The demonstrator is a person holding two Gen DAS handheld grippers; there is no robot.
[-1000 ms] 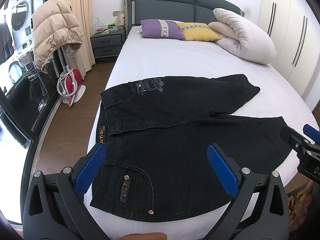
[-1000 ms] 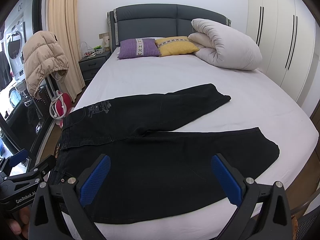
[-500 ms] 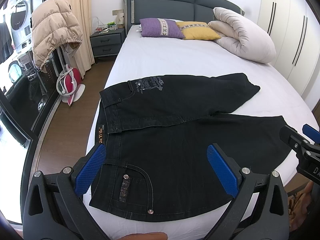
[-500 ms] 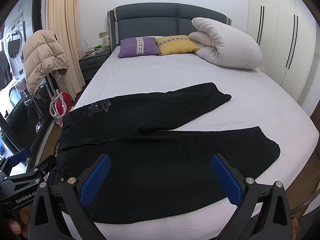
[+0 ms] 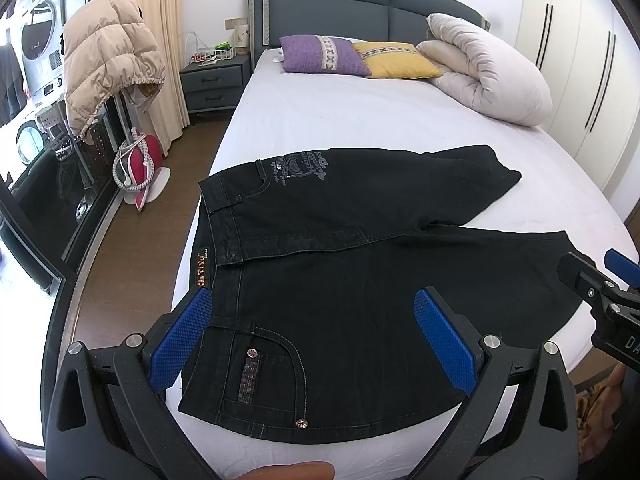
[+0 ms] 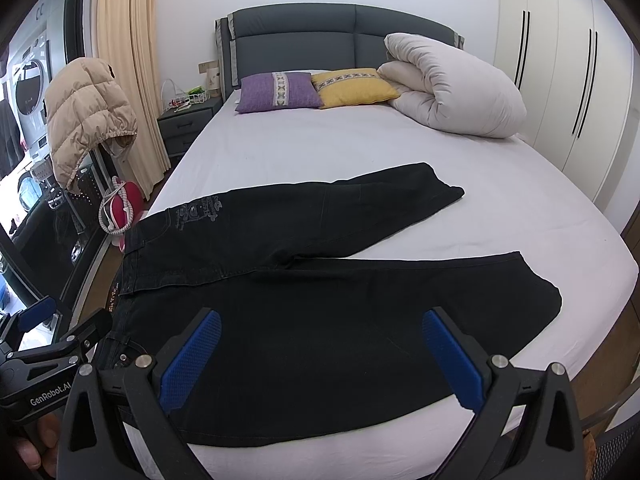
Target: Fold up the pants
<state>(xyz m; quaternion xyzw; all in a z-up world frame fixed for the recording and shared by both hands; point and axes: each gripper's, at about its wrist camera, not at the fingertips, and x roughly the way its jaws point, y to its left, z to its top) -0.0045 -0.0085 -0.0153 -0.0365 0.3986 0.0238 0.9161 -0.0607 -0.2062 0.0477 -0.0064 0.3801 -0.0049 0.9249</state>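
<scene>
Flat on the white bed (image 5: 360,120) lie the black pants (image 5: 360,272), unfolded, their waistband at the bed's left edge and the two legs running away to the right in a V. One leg slants toward the pillows, the other lies along the near edge of the bed. A studded pocket (image 5: 264,376) on the pants faces up at the near-left corner. Over that corner hovers the left gripper (image 5: 316,340), its blue pads spread wide with nothing between them. The right gripper (image 6: 320,356) hangs over the nearer leg, likewise wide apart and empty. Beyond the pants, at the headboard, sit a purple pillow (image 5: 320,56), a yellow pillow (image 5: 392,60) and a rolled duvet (image 5: 488,76). Left of the bed stand a nightstand (image 5: 212,84) and a beige puffer jacket (image 5: 108,60).
</scene>
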